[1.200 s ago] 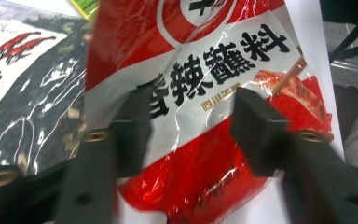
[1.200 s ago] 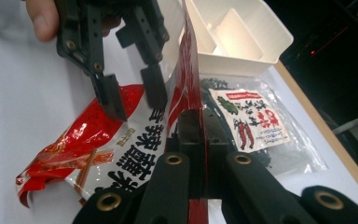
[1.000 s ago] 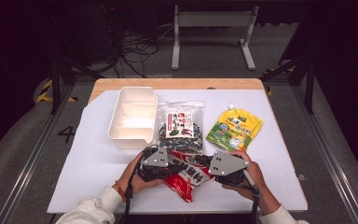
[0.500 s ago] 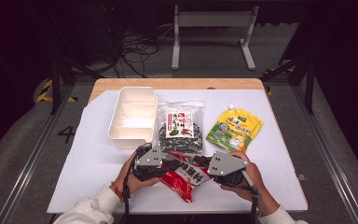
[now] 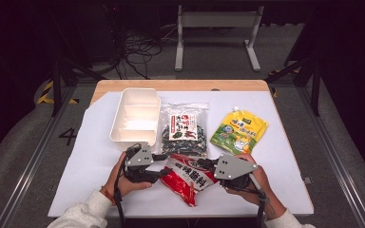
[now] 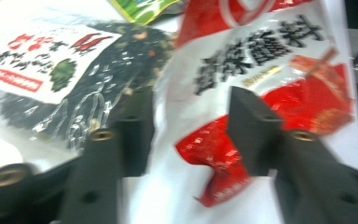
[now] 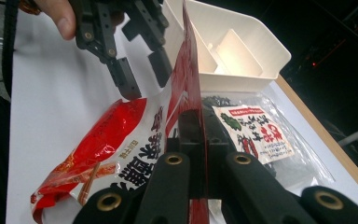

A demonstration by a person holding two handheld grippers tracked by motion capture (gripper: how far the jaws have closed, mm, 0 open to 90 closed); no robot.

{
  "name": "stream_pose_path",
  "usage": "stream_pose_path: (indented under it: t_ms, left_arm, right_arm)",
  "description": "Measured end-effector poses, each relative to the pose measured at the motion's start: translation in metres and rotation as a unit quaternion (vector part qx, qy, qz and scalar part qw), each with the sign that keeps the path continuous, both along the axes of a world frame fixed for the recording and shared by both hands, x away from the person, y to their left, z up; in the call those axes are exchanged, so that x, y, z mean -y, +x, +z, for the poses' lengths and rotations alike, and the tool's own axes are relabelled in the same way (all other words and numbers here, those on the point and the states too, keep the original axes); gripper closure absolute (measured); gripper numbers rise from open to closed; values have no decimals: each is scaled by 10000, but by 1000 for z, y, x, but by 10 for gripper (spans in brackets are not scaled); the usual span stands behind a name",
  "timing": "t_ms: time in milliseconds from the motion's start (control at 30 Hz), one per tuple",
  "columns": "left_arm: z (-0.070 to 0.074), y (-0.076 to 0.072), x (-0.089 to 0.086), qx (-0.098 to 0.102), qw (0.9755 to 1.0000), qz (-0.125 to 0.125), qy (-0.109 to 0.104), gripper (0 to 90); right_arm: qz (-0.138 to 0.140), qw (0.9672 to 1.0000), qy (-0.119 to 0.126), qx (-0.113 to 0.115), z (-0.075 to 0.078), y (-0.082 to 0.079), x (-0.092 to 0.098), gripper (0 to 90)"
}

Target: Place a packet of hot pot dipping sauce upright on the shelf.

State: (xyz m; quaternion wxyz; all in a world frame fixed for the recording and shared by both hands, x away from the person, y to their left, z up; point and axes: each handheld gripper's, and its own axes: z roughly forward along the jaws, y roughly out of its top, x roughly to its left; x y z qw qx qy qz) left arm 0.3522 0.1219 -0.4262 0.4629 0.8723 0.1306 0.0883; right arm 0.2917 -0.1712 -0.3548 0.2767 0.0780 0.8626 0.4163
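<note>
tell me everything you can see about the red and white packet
The packet is a glossy, crinkled plastic pouch, red and white with black characters. It lies near the table's front edge, below the seaweed bag. The right gripper is shut on one edge, lifting it upright. The left gripper has just been opening; its jaws straddle the packet without pressing it.

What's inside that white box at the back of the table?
The white box looks empty: bare white dividers split it into compartments, with nothing lying in those that show. Its near wall hides part of the floor of the closest compartment, so that strip can't be checked.
</note>
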Motion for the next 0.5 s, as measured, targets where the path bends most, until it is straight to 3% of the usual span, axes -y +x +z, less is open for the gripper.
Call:
stream_pose_path:
  t_ms: [133, 300, 367, 500]
  left_arm:
    - [-2, 2, 4, -43, 9999, 115, 14, 389]
    - [-7, 7, 14, -323, 9995, -74, -1, 341]
    - [-10, 10, 19, -429, 9989, -161, -22, 377]
    - [-12, 12, 24, -548, 9974, -418, -195, 536]
  right_arm:
    - [62, 10000, 28, 30, 1, 0, -2, 900]
    - [155, 9998, 107, 75, 4, -1, -5, 900]
    - [204, 9997, 120, 106, 4, -1, -9, 900]
    - [254, 9995, 102, 169, 4, -1, -17, 900]
